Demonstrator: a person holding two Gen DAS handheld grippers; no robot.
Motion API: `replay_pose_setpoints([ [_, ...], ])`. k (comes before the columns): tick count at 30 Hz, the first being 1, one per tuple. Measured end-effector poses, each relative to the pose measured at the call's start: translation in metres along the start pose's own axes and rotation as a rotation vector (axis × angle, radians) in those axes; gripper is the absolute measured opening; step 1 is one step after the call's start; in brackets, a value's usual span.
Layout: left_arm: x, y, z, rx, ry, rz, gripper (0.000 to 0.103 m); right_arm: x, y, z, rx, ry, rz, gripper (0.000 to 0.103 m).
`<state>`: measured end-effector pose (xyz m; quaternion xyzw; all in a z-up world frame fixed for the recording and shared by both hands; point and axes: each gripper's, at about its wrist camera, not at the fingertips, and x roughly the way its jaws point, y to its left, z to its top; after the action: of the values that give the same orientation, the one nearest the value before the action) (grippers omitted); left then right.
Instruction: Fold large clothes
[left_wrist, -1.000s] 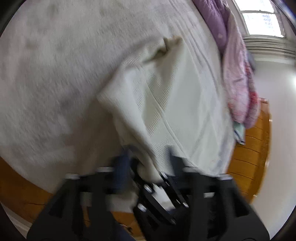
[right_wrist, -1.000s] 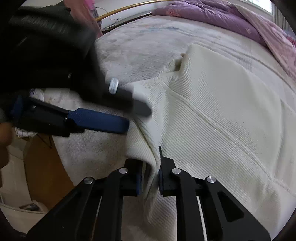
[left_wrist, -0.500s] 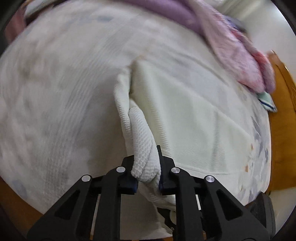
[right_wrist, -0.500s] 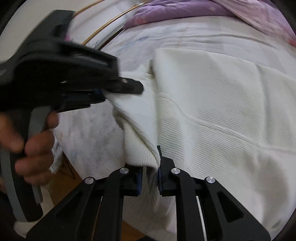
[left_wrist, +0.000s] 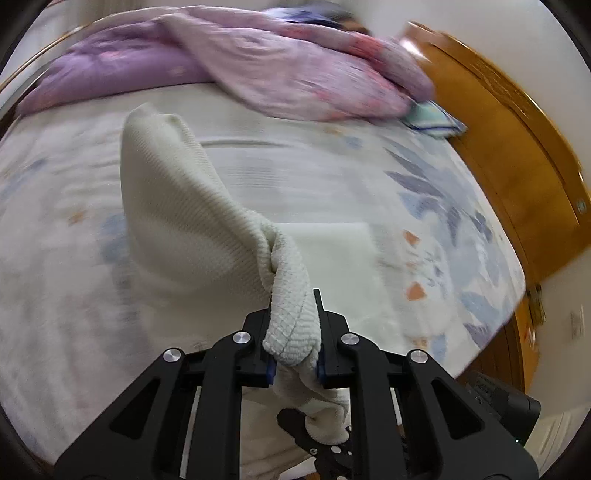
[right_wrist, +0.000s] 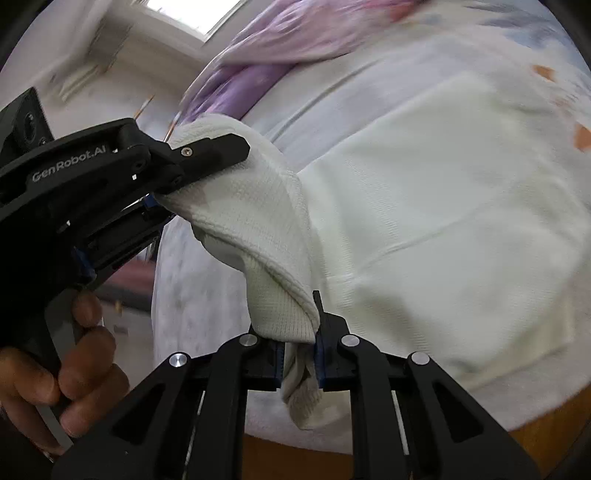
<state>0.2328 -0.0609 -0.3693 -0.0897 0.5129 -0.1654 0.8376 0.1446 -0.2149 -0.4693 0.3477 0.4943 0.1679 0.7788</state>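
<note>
The left gripper (left_wrist: 293, 345) is clamping a bunched fold of the cream knit garment (left_wrist: 177, 206), its jaws drawn together on the fabric; they closed on it within the last second. From the jaws the cloth is twisting once and then rising in a raised, tented fold above the bed (left_wrist: 74, 332), while a flat part of the garment is lying on the floral sheet just beyond the jaws. The right gripper (right_wrist: 298, 360) is also pinching the garment, its jaws pressing on a hem that is hanging down between them. In the right wrist view the left gripper is showing at the left, held by a hand (right_wrist: 55, 376) wrapped around its grip, and the edge of the cloth is stretching in a drooping band from that gripper to the right one. The rest of the garment is spreading flat across the bed to the right of both grippers. A purple and pink quilt (left_wrist: 258, 74) is lying bunched along the far side of the bed, and a wooden bed frame (left_wrist: 517, 155) is curving around the right edge of the mattress. Both views are blurred.
</note>
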Motion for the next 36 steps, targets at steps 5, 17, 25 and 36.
replay_pose_setpoints([
  [5,0.049,-0.066,0.005,0.094,0.043,-0.052,0.015,-0.033,-0.053,0.007,0.151,-0.072,0.000,0.011],
  [17,0.145,-0.138,-0.024,0.214,0.187,-0.063,0.015,-0.044,-0.135,-0.009,0.431,-0.106,-0.007,0.011],
  [25,0.152,-0.127,-0.029,0.101,0.196,-0.091,0.073,-0.044,-0.154,-0.017,0.505,-0.064,-0.055,0.011],
  [36,0.079,-0.008,-0.030,-0.180,0.068,0.037,0.079,-0.051,-0.180,-0.035,0.604,-0.021,-0.114,0.010],
])
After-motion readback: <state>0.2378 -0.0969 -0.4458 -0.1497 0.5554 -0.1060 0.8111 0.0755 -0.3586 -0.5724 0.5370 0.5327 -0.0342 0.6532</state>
